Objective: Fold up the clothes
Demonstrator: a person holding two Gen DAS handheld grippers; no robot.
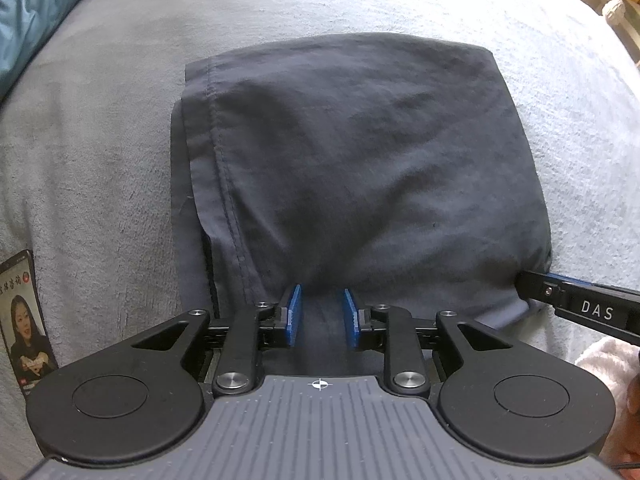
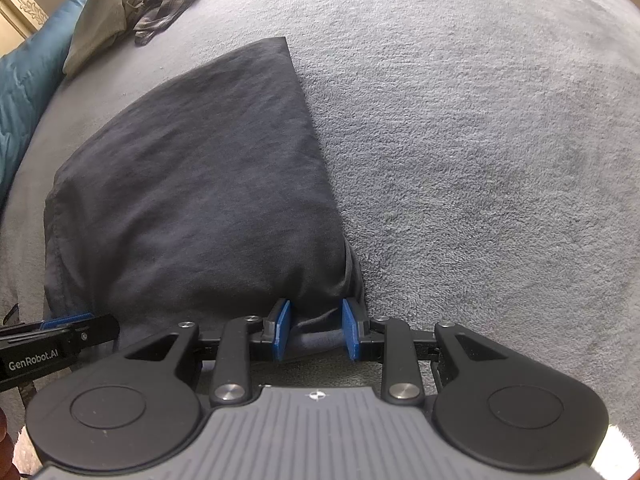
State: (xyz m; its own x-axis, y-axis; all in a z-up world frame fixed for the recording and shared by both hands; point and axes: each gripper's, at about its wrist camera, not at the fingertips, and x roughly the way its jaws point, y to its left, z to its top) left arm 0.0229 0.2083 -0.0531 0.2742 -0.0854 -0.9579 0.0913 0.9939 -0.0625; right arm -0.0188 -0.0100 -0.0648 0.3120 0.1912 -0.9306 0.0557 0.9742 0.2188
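Right gripper [image 2: 314, 330] around near corner of folded dark garment [image 2: 192, 184] on grey blanket [image 2: 480, 140].

Beyond the blue pads [image 1: 295, 312] of the black left gripper [image 1: 322, 314] lies a dark navy folded garment [image 1: 360, 168] on a pale grey fleece blanket [image 2: 480, 140]. Far left of the right gripper [image 2: 314, 330], a teal quilt [image 2: 28, 80] and grey plaid clothing [image 2: 164, 4].

Grey fleece blanket [image 2: 480, 140], teal quilt [image 2: 24, 92], phone [image 1: 26, 320] w/ lit screen, beige pillow [image 2: 96, 28]
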